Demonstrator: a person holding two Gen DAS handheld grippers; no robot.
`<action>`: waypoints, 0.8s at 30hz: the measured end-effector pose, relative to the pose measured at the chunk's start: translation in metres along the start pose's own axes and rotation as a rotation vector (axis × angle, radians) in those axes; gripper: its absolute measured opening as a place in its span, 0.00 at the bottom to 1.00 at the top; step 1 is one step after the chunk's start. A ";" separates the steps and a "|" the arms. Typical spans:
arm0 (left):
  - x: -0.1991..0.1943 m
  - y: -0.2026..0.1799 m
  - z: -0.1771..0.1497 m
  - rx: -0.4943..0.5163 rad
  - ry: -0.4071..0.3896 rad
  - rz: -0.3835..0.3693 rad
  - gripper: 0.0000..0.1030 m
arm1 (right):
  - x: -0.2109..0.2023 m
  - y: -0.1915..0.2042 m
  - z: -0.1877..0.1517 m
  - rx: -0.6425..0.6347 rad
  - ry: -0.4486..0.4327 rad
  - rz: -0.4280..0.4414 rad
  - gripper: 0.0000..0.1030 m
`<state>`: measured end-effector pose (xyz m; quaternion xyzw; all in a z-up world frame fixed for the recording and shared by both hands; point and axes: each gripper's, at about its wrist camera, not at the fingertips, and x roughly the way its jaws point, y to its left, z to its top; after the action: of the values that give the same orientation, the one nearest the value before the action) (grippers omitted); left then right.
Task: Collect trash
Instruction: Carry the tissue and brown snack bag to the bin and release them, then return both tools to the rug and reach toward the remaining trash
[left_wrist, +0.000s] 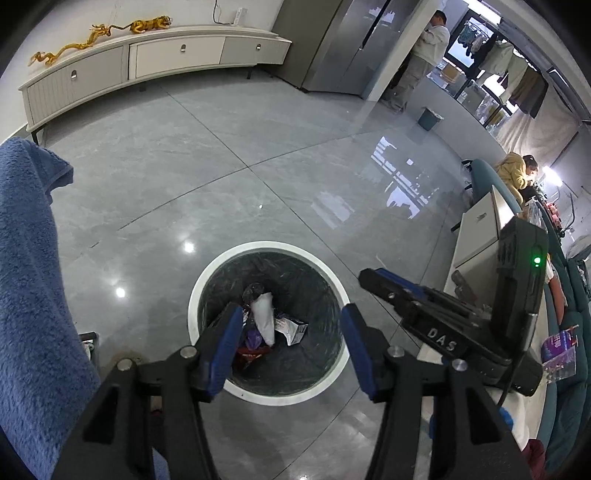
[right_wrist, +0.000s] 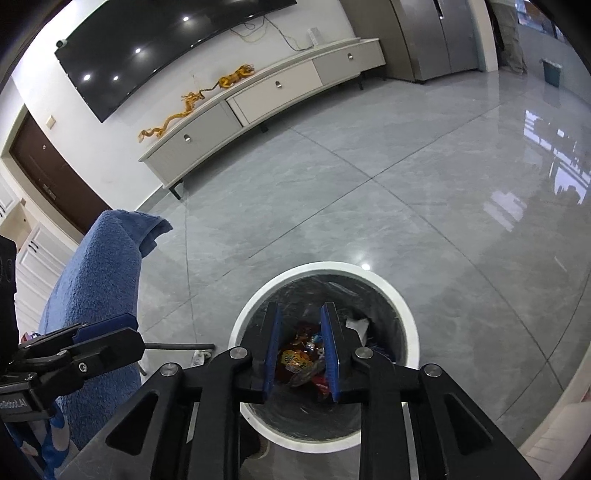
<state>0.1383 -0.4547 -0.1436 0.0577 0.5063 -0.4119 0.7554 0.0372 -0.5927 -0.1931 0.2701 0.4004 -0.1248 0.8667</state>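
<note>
Left wrist view: left gripper (left_wrist: 291, 345) hangs released, empty, over the white-rimmed bin (left_wrist: 207, 284) holding wrappers. Right wrist view: right gripper (right_wrist: 301, 354) slightly parted, empty, above the same bin. Drop-off looks done; next, fetch more trash.

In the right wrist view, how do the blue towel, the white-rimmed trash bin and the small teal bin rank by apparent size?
1. Blue towel, though nearness inflates it.
2. White-rimmed trash bin.
3. Teal bin, far away.
</note>
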 end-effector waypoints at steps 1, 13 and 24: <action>-0.004 -0.001 -0.002 0.002 -0.007 0.003 0.52 | -0.004 0.001 0.001 -0.002 -0.007 -0.003 0.23; -0.115 -0.020 -0.039 0.082 -0.198 0.093 0.53 | -0.082 0.037 -0.007 -0.097 -0.126 0.030 0.36; -0.230 -0.001 -0.101 0.090 -0.349 0.161 0.57 | -0.171 0.110 -0.019 -0.254 -0.254 0.103 0.39</action>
<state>0.0309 -0.2744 -0.0053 0.0595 0.3423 -0.3763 0.8589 -0.0383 -0.4914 -0.0329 0.1605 0.2860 -0.0620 0.9427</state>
